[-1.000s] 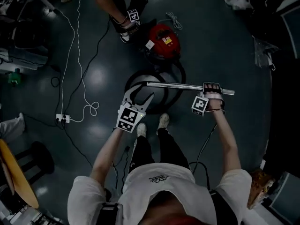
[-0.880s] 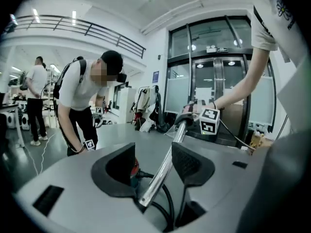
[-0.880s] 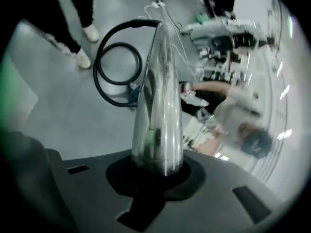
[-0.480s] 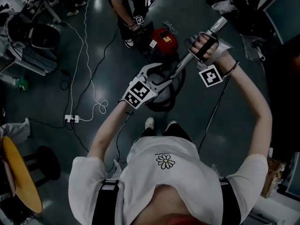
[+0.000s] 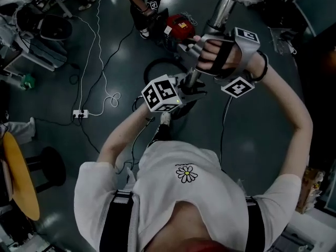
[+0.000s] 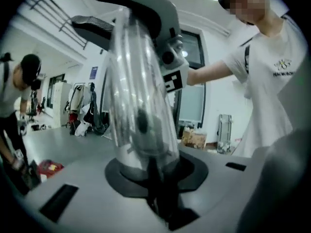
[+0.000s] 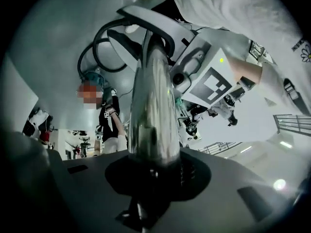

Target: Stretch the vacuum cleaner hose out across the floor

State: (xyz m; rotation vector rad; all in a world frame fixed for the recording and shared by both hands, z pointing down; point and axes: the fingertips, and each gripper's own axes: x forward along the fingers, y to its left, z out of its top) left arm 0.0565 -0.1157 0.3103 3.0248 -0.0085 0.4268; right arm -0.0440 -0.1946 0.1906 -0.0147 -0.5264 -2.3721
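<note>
The right hand-held gripper (image 7: 150,178) is clamped on the chromed wand tube (image 7: 149,101), which runs straight out from between its jaws. The left hand-held gripper (image 6: 156,181) has just been closing. The same tube now stands between its jaws with the pads seated on it, so both tools hold the wand. In the head view the left grip sits just beside the right one, on the part of the tube nearer the floor, and the tube is raised and tilted in front of the person. The step in hand appears to be carrying the wand away from the vacuum cleaner (image 5: 178,24) so that the hose (image 5: 155,63) pays out. Keep both grips firm and keep the tube's axis in line with the pull, because a smooth round tube is likely to turn or slide between the pads. Back away steadily and watch the loop so that it does not catch on the feet or kink. Stop before the canister is dragged along. The hose is black and lies in a loose loop on the dark floor (image 5: 252,140), between the person's feet and the red canister, not yet stretched out. Its surface detail cannot be made out. A white cable (image 5: 107,96) lies to the left, apart from the loop.
</note>
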